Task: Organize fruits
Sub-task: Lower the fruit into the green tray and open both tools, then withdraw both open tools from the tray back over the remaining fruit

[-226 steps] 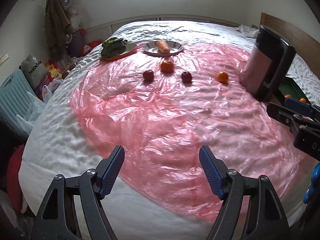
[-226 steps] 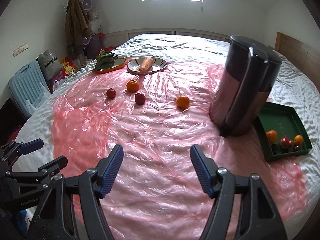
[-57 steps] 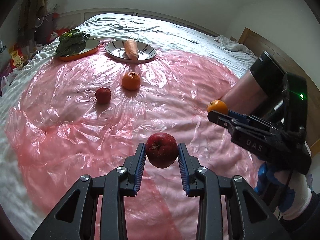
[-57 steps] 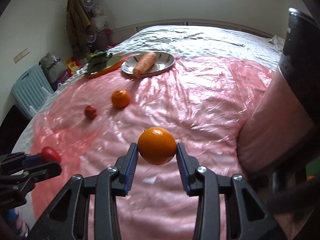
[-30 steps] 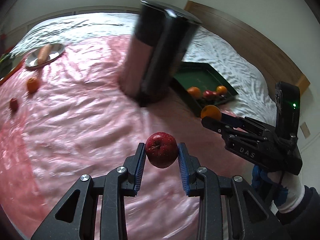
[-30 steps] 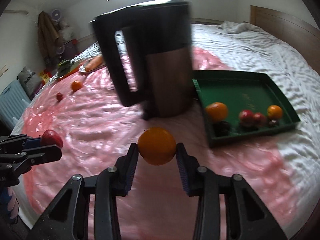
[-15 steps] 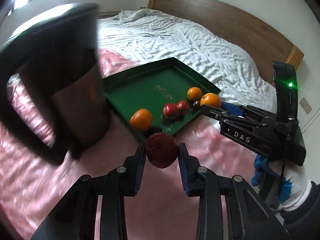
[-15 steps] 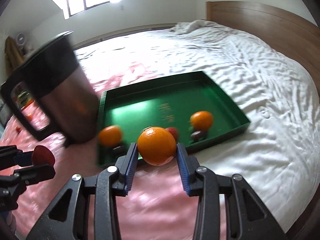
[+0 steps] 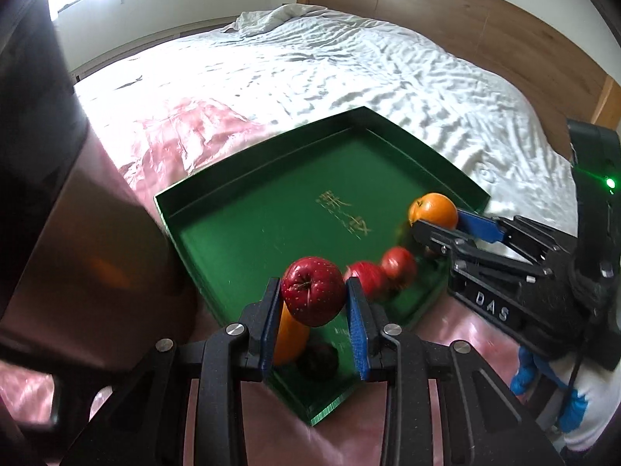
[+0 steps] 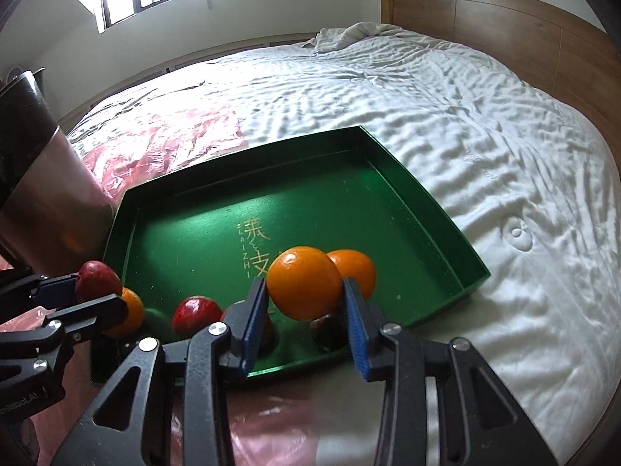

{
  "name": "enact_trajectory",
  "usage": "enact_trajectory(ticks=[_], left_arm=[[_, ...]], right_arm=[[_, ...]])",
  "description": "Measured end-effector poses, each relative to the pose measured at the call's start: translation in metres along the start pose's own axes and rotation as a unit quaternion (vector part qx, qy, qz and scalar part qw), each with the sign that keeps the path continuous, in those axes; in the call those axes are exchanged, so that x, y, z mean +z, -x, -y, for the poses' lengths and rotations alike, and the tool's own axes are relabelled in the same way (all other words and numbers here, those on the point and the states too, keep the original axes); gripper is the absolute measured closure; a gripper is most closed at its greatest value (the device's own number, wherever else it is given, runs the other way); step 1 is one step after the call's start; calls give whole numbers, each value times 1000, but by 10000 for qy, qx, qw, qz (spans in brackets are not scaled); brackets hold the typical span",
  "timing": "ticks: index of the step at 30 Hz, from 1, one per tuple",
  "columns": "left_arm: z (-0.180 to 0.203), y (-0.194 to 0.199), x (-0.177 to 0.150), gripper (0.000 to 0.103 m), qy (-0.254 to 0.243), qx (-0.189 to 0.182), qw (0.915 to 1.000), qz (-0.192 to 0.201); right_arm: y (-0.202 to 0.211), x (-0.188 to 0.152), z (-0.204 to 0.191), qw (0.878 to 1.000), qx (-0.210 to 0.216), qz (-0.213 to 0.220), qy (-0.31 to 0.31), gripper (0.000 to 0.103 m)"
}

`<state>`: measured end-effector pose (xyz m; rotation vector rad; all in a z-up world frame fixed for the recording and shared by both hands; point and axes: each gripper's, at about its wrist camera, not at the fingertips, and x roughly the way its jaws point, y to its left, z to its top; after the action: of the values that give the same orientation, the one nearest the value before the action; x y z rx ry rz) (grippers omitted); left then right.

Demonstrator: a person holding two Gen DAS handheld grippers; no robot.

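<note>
The red apple (image 9: 313,296) is sitting between the fingers of the left gripper (image 9: 313,312), which are squeezing it on both sides. The orange (image 10: 303,288) is held the same way in the right gripper (image 10: 304,320), its fingers pressing on both sides of it. Both fruits are up in the air, over the near edge of the green tray (image 10: 429,204).

A moment ago the two grippers were over the pink plastic sheet (image 10: 170,132), beside the tall dark jug (image 10: 42,194). Now they are hanging over the tray, and the jug is off to the left. So the carrying is nearly done, and I think the next step is letting go.

The tray is lying on the white bed (image 10: 485,124). Fruit is already lying in a row along its near side: another orange (image 10: 355,270) just behind the held one, a red fruit (image 10: 194,312), and one more orange (image 10: 132,308) at the left. A small dark thing (image 10: 328,328) is lying there too, but I cannot tell what it is. The far part of the tray is bare.

The near side is getting crowded. A fruit dropped there may be bumping the others and rolling. Going a bit further in, and lower, looks safer.
</note>
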<state>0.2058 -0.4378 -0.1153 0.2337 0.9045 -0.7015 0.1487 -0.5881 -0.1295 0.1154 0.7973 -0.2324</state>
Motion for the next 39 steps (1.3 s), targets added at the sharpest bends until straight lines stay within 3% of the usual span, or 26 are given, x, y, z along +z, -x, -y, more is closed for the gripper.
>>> enact_trajectory(ticks=[8,14,16,19,22,31,39], left_arm=[[-2,-24,3,75,25,169,9996,-227],[-1,-22,2,74,-69,233,9995,-206],[0,-20,1,73,-71,232,9995,-202],[2,-14,0,64,-121,273,9994,-168],[8,-4,-3,61,-181,266,9994,-97],[23,49,-17,51,-234,118,9994,215],[25,102,-49,48,-132,78,9992,363]], right_arm=[[-13,6,-26,9983,-79,-27,576,36],[-16,-1,-29,9983,-112,-111,562,35],[-13,-3,-26,9986,-141,-82,501,19],[-4,-2,-22,9988,-181,-20,455,8],[6,-2,-19,9989,-202,57,413,0],[50,-10,-8,9995,-157,272,45,0],[91,-30,-31,9995,19,273,129,0]])
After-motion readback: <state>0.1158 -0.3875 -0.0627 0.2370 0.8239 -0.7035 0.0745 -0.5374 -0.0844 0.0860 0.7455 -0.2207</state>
